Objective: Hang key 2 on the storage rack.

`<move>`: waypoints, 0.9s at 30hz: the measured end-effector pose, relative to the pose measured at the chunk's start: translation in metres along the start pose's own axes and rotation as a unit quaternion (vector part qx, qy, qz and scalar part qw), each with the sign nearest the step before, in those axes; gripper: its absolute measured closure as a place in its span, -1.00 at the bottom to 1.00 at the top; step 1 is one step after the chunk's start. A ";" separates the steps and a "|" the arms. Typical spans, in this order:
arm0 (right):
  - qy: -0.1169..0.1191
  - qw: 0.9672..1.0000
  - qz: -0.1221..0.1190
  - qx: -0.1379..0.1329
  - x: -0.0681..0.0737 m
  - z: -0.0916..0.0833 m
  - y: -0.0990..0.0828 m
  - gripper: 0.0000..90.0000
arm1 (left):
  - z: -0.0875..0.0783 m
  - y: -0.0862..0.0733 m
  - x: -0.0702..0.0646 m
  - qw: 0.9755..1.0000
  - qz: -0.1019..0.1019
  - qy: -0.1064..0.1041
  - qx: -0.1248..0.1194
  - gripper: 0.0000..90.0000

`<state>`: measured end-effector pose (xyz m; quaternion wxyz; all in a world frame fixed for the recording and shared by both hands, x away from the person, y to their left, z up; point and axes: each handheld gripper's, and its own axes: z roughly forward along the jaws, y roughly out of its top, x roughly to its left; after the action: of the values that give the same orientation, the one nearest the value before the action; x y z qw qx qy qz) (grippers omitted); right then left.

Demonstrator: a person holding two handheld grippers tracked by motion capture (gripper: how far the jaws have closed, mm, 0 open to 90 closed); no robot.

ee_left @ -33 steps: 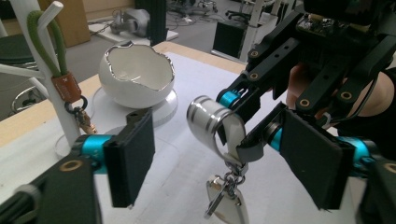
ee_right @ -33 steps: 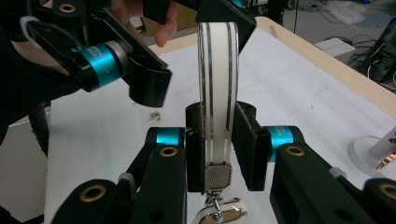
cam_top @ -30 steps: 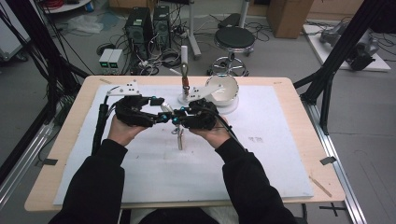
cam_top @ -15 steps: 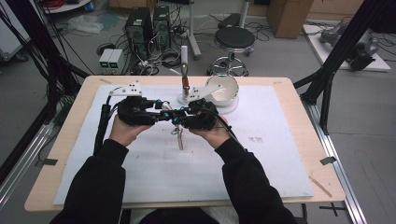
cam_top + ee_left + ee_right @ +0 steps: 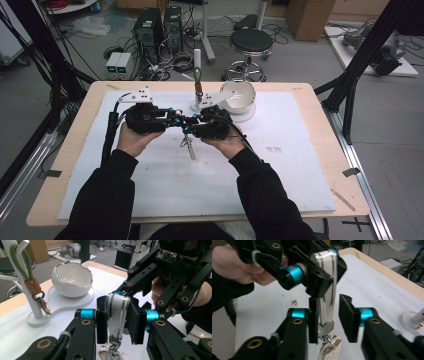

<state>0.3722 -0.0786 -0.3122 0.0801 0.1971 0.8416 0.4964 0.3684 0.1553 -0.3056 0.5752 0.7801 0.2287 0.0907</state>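
White matte table (image 5: 300, 165), glossy striped strap (image 5: 116, 315).

the key fob (image 5: 329, 350) below the strap (image 5: 325, 307) is cut off by the bottom edge.

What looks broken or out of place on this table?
The white bowl, at the far side of the white mat, has a jagged rim like a cracked eggshell. The edge is evenly silvered, so it is probably made that way rather than damaged. Nothing else looks spilled or askew.
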 end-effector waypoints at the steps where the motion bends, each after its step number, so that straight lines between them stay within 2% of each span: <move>1: -0.004 1.000 0.002 0.001 -0.001 0.000 0.000 0.46 | 0.000 0.000 0.000 1.000 0.001 0.001 -0.001 0.60; 4: -0.009 1.000 0.009 0.005 -0.003 -0.001 -0.001 0.36 | -0.003 0.001 0.001 1.000 0.001 0.005 -0.004 0.60; 6: -0.012 1.000 0.011 0.007 -0.004 -0.003 -0.001 0.21 | -0.005 0.001 0.001 1.000 0.000 0.010 -0.008 0.60; 12: -0.023 0.999 0.020 0.017 -0.008 -0.008 -0.004 -0.31 | -0.011 0.001 0.005 1.000 -0.006 0.020 -0.015 0.60; 14: -0.040 0.999 0.029 0.024 -0.010 -0.011 -0.008 -0.49 | -0.012 0.001 0.007 0.999 -0.008 0.026 -0.018 0.60; 17: -0.051 0.998 0.037 0.030 -0.015 -0.017 -0.015 -0.75 | -0.015 0.001 0.010 0.999 -0.013 0.031 -0.022 0.60; 20: -0.059 0.997 0.044 0.029 -0.019 -0.026 -0.023 -0.78 | -0.017 0.001 0.014 0.999 -0.016 0.036 -0.026 0.60; 22: -0.072 0.996 0.045 0.033 -0.022 -0.031 -0.028 -0.97 | -0.019 0.001 0.017 0.999 -0.020 0.041 -0.028 0.60; 24: -0.089 0.995 0.043 0.032 -0.024 -0.038 -0.034 -0.97 | -0.020 0.002 0.019 0.998 -0.020 0.050 -0.028 0.60; 27: -0.100 0.993 0.048 0.026 -0.027 -0.049 -0.043 -0.97 | -0.022 0.005 0.021 0.998 -0.017 0.060 -0.028 0.60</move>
<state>0.3701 -0.1472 -0.3268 0.1347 0.2881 0.8313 0.4558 0.3791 0.1822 -0.2961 0.5831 0.7530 0.2739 0.1340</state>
